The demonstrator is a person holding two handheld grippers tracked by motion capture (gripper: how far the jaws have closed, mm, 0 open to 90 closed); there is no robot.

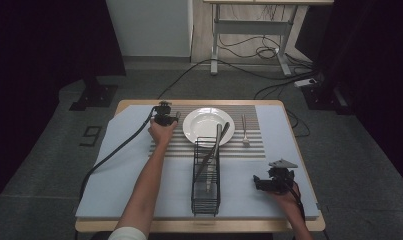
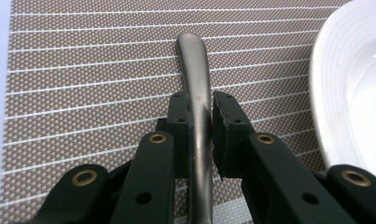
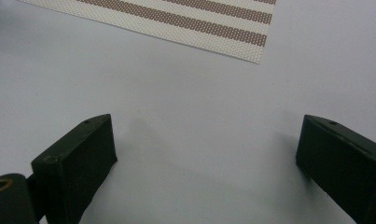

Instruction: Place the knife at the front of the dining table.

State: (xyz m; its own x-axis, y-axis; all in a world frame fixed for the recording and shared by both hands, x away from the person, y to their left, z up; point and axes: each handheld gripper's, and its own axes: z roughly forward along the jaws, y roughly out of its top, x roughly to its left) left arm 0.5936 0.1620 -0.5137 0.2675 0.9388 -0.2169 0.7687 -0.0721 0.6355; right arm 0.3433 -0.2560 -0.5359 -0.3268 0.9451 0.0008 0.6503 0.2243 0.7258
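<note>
1. Covering most of the tabletop: a pale blue cloth (image 1: 119,170), giving the setting a soft, even base.
2. Lying across the upper middle of the high view: a striped placemat (image 1: 249,145), marking where the place setting belongs.
3. Standing at lower centre: a black wire rack (image 1: 206,195), holding spare cutlery upright and within reach.
4. Sitting mid-placemat: a white plate (image 1: 201,125), anchoring the layout.
5. Resting at lower right over bare cloth: the right gripper (image 3: 204,154), jaws spread wide and gripping nothing, probably parked out of the way.
6. Reaching in left of the plate: the left gripper (image 2: 200,112), jaws pinched onto a metal handle (image 2: 195,65) low over the placemat, just beside the plate's rim and probably lining up with it.
7. Lying right of the plate: a fork (image 1: 244,131), balancing that side.
</note>
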